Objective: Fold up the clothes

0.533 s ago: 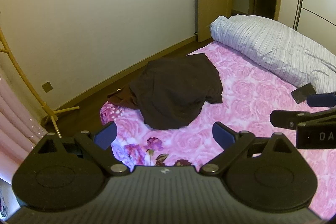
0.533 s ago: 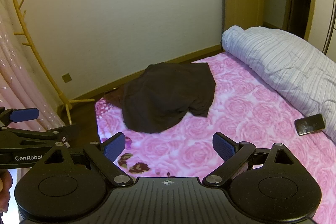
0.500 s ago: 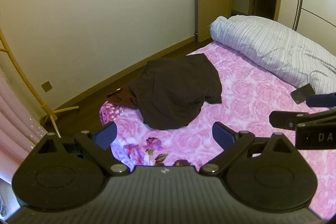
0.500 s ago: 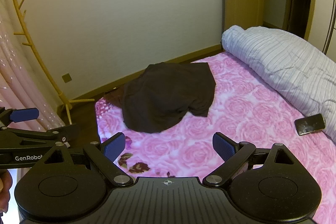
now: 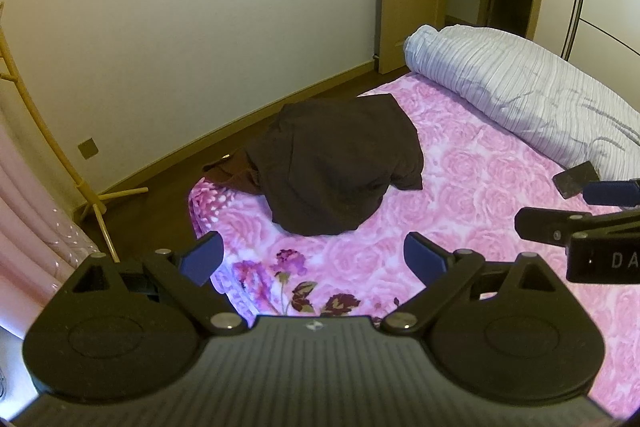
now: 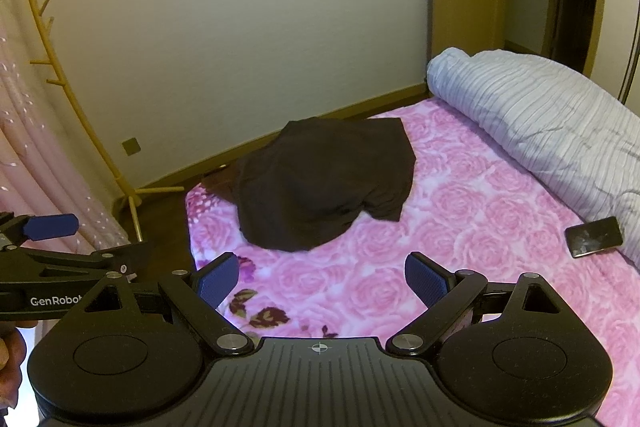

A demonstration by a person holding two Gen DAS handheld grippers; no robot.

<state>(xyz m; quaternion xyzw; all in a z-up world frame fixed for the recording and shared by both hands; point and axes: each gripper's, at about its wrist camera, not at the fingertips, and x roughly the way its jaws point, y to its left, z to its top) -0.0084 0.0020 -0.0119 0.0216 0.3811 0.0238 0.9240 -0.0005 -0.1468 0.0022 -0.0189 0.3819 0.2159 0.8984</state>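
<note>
Item: dark garment (image 5: pixel 336 167), crumpled heap near the foot corner of the pink floral bed (image 5: pixel 480 195), one edge trailing off it. Left gripper (image 5: pixel 312 259) and right gripper (image 6: pixel 322 281): both spread, empty, short of garment. Step: approach; next, pinch two edges and spread flat

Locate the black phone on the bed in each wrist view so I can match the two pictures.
Left wrist view: the phone sits at the far right edge, partly hidden behind the right gripper's blue fingertip.
Right wrist view: the phone lies fully visible at right, beside the striped duvet.
Shared landmark: the dark brown garment heaped at the bed's far-left corner.
</note>
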